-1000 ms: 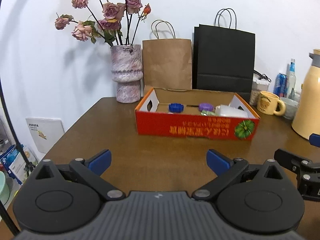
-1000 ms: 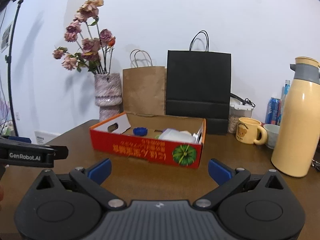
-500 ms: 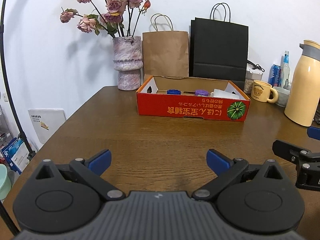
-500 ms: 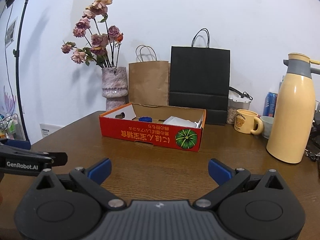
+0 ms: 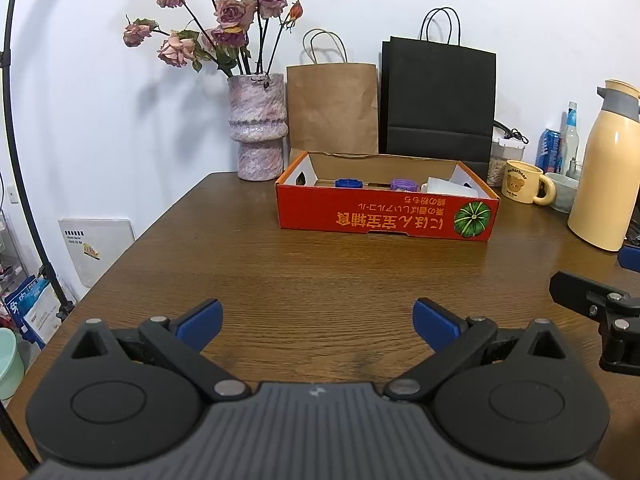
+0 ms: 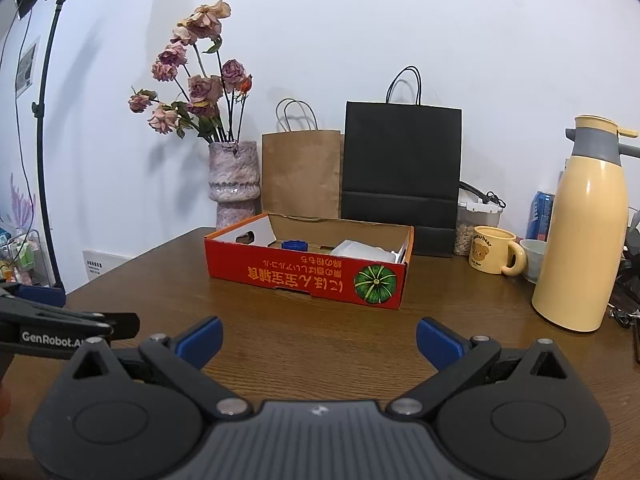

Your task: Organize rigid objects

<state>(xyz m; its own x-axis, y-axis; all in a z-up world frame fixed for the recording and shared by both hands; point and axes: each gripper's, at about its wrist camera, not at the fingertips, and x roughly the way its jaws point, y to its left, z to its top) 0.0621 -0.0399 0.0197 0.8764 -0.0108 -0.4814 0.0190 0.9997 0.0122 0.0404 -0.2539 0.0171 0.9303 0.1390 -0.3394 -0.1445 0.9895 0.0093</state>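
Note:
A red cardboard box sits mid-table. Inside it I see a blue round piece, a purple round piece and a white item. My left gripper hovers over the near table, open, nothing between its blue fingertips. My right gripper is likewise open and empty, well short of the box. Each gripper shows at the edge of the other's view.
Behind the box stand a vase of dried roses, a brown paper bag and a black bag. At right are a yellow mug, a cream thermos and cans. The wooden table has a left edge.
Both grippers have drawn back from the box and risen a little; the box looks smaller and farther. Both stay open.

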